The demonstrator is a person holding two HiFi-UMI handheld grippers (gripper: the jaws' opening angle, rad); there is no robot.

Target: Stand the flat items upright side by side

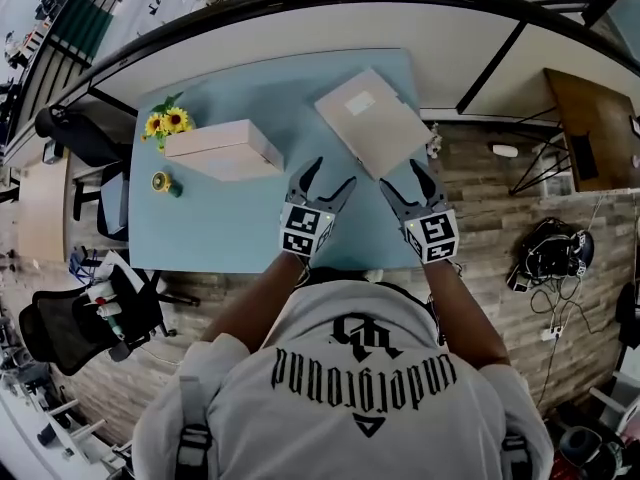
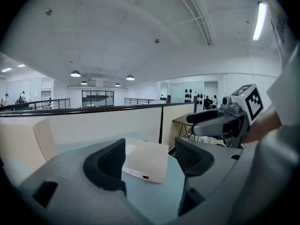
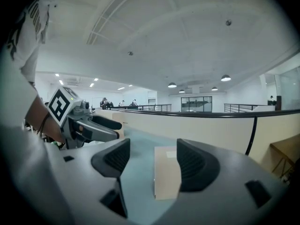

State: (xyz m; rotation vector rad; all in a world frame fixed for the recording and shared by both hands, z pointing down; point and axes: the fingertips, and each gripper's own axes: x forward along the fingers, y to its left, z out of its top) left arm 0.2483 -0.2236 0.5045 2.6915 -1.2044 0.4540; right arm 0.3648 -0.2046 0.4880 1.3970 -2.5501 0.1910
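Note:
Two flat beige boxes lie on the light blue table (image 1: 250, 228). The right box (image 1: 372, 121) (image 2: 146, 162) (image 3: 166, 172) rests flat near the table's right edge; the left box (image 1: 225, 149) (image 2: 23, 142) lies flat at the left. My left gripper (image 1: 328, 181) (image 2: 149, 159) hovers open over the table's front middle, apart from both boxes. To its right my right gripper (image 1: 402, 180) (image 3: 152, 159) is open too, just in front of the right box, nothing between its fingers.
A small pot of yellow flowers (image 1: 164, 123) stands at the table's left edge, a small yellow and green object (image 1: 165, 182) in front of it. A low partition with a black rail (image 1: 300, 8) runs behind the table. Office chairs (image 1: 90, 313) stand left on the floor.

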